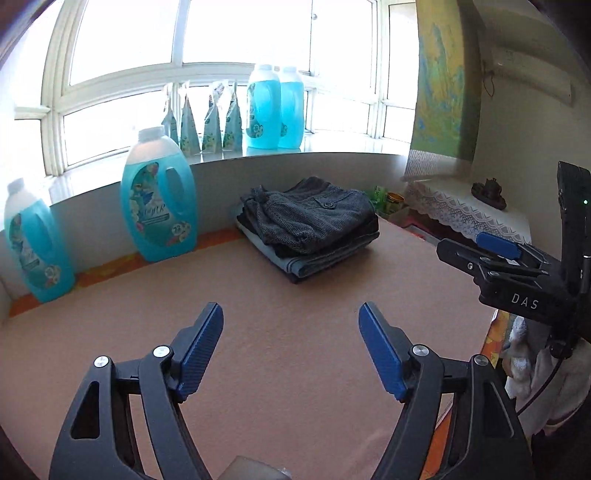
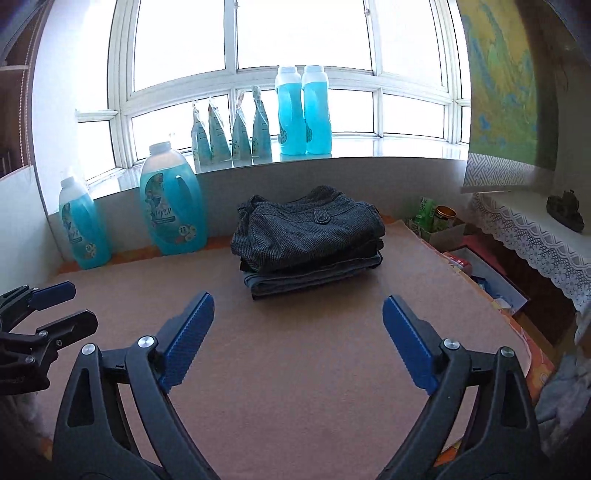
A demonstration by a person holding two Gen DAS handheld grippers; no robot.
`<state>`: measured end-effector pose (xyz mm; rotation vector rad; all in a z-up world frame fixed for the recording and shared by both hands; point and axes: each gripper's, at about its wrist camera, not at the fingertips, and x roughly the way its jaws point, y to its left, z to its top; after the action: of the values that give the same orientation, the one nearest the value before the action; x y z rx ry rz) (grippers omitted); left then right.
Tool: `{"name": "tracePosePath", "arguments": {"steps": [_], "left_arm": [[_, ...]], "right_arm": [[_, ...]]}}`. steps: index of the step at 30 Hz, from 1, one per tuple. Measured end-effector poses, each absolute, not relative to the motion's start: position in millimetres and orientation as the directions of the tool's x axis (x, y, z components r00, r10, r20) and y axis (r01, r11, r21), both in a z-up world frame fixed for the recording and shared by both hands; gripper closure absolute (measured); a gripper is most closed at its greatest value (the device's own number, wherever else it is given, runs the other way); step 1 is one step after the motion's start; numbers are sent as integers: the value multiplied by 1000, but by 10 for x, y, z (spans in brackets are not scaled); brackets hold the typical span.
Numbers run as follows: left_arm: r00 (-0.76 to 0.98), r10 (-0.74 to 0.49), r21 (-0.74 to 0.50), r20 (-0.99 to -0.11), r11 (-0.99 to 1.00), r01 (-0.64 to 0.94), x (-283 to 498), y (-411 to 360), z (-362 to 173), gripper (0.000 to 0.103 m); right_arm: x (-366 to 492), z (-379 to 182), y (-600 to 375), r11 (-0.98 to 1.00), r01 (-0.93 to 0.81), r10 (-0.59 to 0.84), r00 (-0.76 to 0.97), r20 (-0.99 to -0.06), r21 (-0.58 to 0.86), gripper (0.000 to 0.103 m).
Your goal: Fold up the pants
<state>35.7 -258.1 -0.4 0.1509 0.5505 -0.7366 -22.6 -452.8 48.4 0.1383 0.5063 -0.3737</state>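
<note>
At the far side of the pink mat (image 2: pixel 295 369) sits a stack of folded pants (image 2: pixel 308 240); left gripper (image 1: pixel 290 343) and right gripper (image 2: pixel 297 339) hover well short, jaws wide, empty; the next pair is best laid flat, centred on bare mat.

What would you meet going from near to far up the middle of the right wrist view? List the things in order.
Right gripper → bare tan mat → stack of folded pants → grey wall under the sill → blue bottles on the windowsill → window.
</note>
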Motion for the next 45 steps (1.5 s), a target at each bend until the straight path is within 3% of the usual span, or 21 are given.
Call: {"name": "tracePosePath", "arguments": {"steps": [10, 45], "left_arm": [[663, -549, -78, -510, 796, 600, 92, -2216, -92, 17], [666, -539, -118, -516, 814, 568, 9, -1967, -153, 17]], "right_arm": [[-514, 453, -4287, 908, 416, -342, 809, -478, 53, 0], [-542, 348, -4183, 911, 407, -325, 807, -493, 66, 0]]}}
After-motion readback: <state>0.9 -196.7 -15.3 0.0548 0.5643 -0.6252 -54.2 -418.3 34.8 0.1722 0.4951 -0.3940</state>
